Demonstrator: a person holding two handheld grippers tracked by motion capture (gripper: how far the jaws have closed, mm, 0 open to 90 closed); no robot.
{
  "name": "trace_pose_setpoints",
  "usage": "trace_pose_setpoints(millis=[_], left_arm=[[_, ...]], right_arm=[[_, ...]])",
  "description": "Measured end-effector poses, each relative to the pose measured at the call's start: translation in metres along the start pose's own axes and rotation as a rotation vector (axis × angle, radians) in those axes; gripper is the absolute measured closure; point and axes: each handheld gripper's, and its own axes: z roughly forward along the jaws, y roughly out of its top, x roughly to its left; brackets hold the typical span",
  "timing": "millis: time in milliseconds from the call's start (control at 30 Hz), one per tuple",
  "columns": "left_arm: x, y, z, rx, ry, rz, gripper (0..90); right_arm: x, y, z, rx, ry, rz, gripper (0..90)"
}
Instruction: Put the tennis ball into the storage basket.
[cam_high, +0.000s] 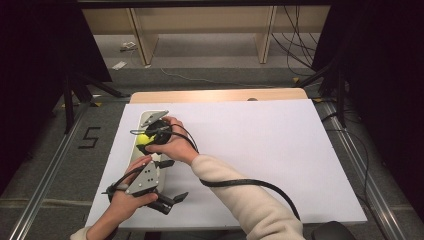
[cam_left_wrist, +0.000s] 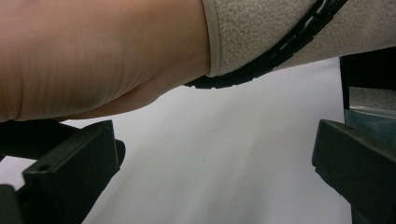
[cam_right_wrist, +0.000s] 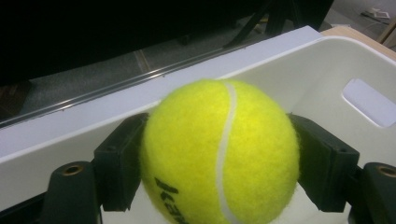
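Right gripper view: the right gripper (cam_right_wrist: 219, 158) clamps a fuzzy yellow tennis ball (cam_right_wrist: 219, 149) between black blocky jaws, inside a smooth white plastic bin (cam_right_wrist: 327, 70); the left gripper (cam_left_wrist: 210, 172) hangs spread above a matte white board (cam_left_wrist: 224, 154).

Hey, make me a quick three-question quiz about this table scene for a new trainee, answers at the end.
1. True or false: the right gripper has its jaws shut on the tennis ball.
2. Where is the ball? A) inside the white bin B) on the floor C) on the wooden shelf
3. Fill in: the left gripper has its jaws ____, with nothing between them.

Key: 1 true; 2 A; 3 open.
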Motion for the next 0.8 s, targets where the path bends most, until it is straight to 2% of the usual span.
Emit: trace_pose_setpoints(millis=[800], left_arm=[[-0.0002,-0.0002,0.0001,0.004,-0.003,0.004,0.0]], right_arm=[[0.0006,-0.0046,0.0066,0.025,0.007,-0.001,26.1]])
